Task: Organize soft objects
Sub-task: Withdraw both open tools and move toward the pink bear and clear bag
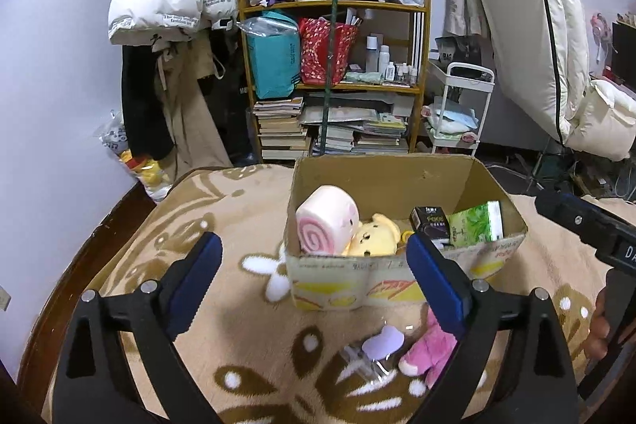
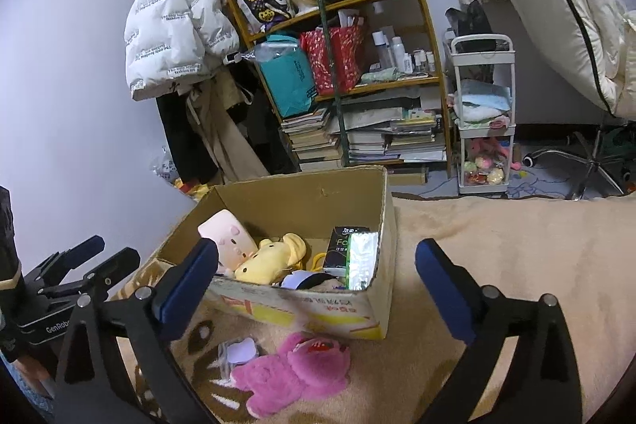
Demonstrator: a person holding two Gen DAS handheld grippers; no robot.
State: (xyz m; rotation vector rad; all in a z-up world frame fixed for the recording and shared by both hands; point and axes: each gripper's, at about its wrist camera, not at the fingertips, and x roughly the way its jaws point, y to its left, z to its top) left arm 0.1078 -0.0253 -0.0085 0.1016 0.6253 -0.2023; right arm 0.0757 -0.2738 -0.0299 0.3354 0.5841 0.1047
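Pink plush bear (image 2: 294, 372): lying on its side on the patterned blanket (image 2: 497, 265), just in front of the cardboard box (image 2: 302, 308), near wall close to its head. A small clear packet with a pale lilac piece (image 2: 240, 350) just beside it on the left.

Inside the box already: pink swirl plush (image 1: 324, 221), yellow plush (image 1: 373, 235), a black carton (image 1: 431, 223), a green pack (image 1: 477, 225).

Both grippers empty, fingers spread wide: right gripper (image 2: 316, 259) above and behind the bear, left gripper (image 1: 314, 257) facing the box front.

Likely next step: bear into the box. Best done by closing on the thick body rather than a limb, lifting clear of the near wall, lowering into the gap beside the yellow plush. Risk: snagging the packet or the blanket pile along with the bear.
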